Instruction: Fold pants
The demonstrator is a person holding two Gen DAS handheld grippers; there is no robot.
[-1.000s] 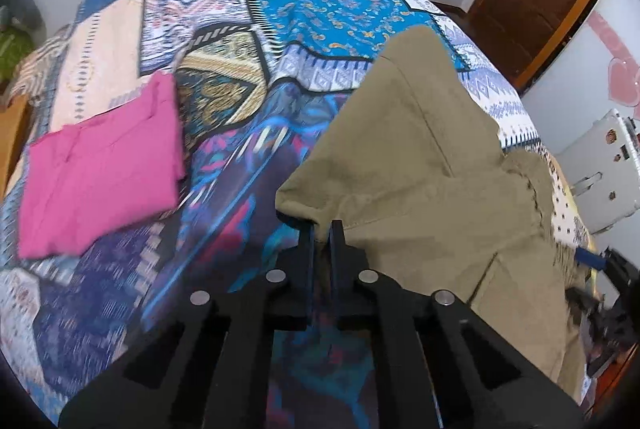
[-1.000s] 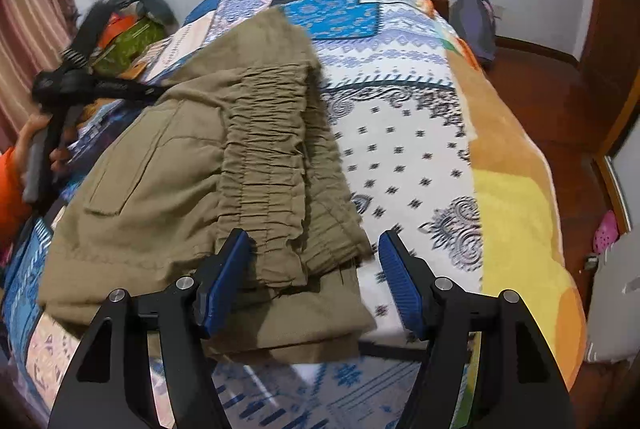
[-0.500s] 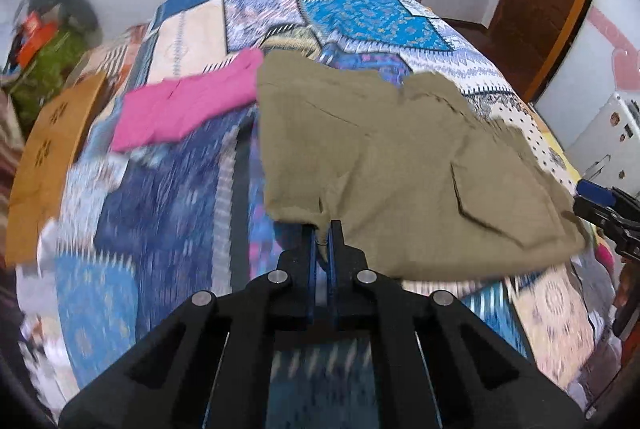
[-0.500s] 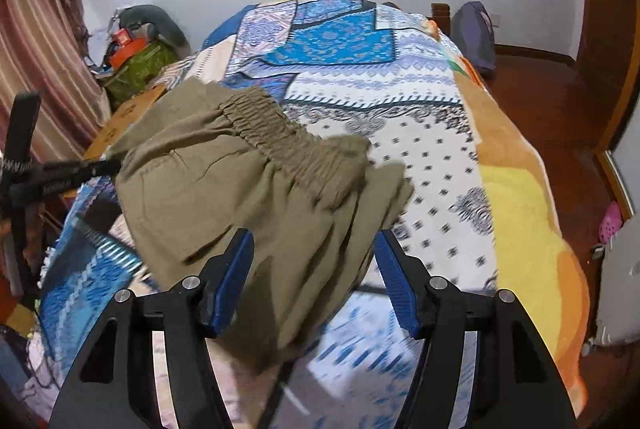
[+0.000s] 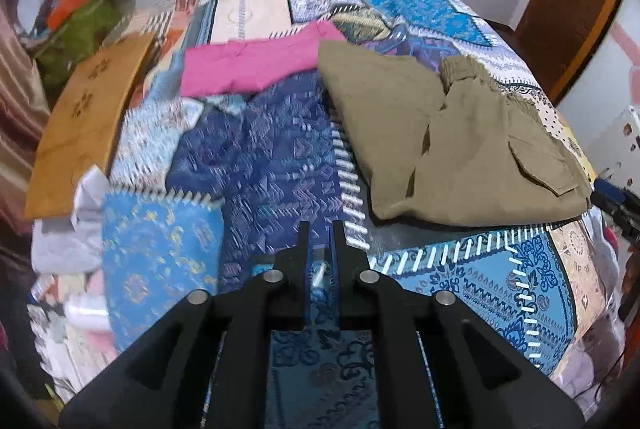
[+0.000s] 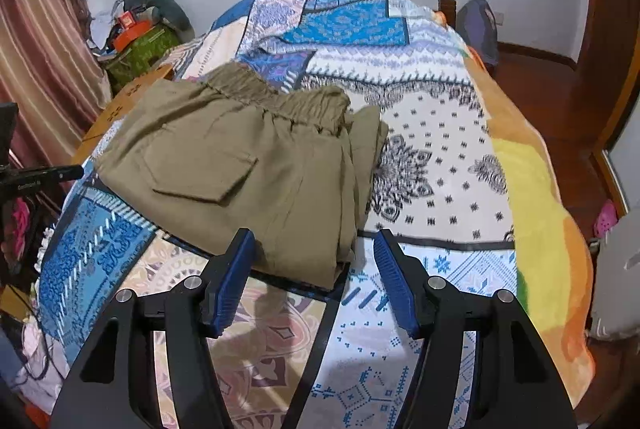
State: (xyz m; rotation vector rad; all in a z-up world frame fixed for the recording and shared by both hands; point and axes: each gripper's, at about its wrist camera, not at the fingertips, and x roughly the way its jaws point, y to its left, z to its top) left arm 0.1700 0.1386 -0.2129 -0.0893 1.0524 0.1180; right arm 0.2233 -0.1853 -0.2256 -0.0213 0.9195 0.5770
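The olive pants (image 5: 452, 145) lie folded on the patchwork bedspread (image 5: 256, 165), flap pocket up and elastic waistband at the far side. They also show in the right wrist view (image 6: 248, 165). My left gripper (image 5: 320, 229) is nearly shut with only a narrow gap, empty, a little short of the pants' near left corner. My right gripper (image 6: 314, 249) is open and empty, its blue pads (image 6: 236, 261) either side of the pants' near edge, just behind it.
Folded pink pants (image 5: 256, 63) lie at the far left of the bed. A wooden board (image 5: 84, 117) and a cluttered heap (image 5: 80, 17) sit off the bed's left side. The bed's right edge (image 6: 552, 213) drops to a wooden floor.
My left gripper has let go of the pants' corner and drawn back. The pants have settled flat on the bed. My right gripper has pulled back a little, still open.
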